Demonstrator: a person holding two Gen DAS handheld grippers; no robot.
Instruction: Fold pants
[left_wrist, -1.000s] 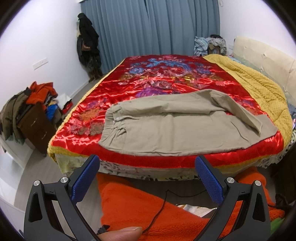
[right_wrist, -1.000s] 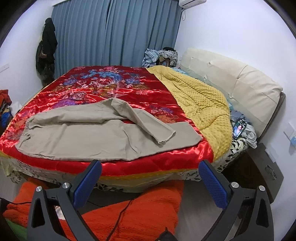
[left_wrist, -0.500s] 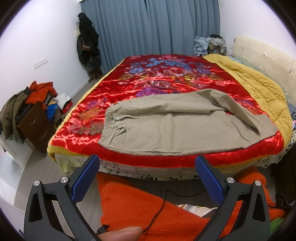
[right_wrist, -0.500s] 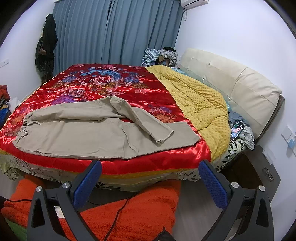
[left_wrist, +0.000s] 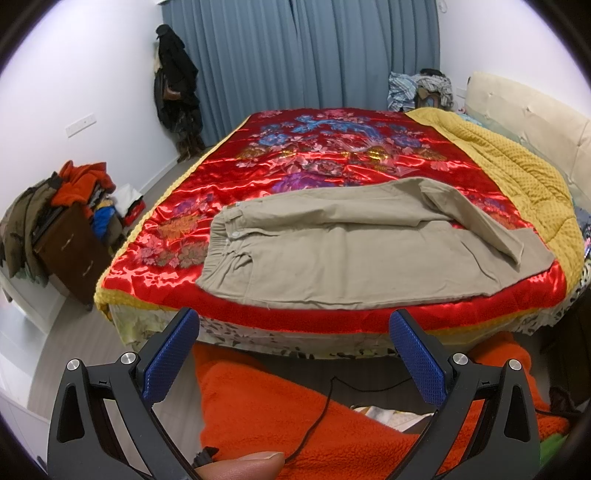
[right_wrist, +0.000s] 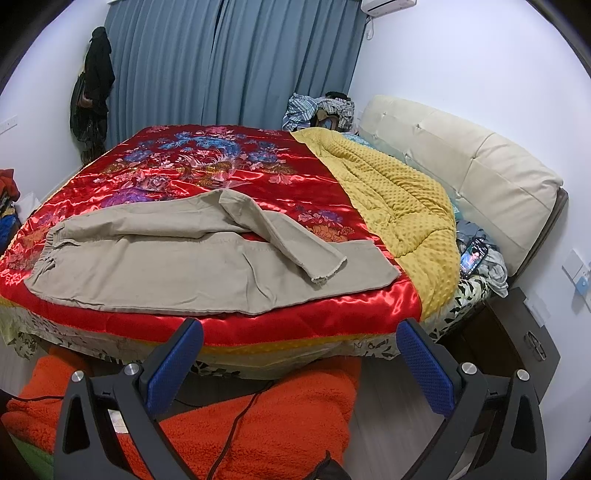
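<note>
— Pants location?
— Khaki pants (left_wrist: 343, 254) lie spread on the red satin quilt (left_wrist: 332, 162), ahead of both tongs, one leg crossed over.
— Tongs?
— Left gripper (left_wrist: 293, 345) and right gripper (right_wrist: 301, 356) gape wide, empty, above an orange blanket (right_wrist: 258, 417).

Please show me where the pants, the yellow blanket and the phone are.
pants (right_wrist: 177, 269), right wrist view, on the flat lower leg.
yellow blanket (right_wrist: 399, 199), right wrist view, on its bumpy middle.
phone (right_wrist: 473, 256), right wrist view, on its lit screen.
</note>
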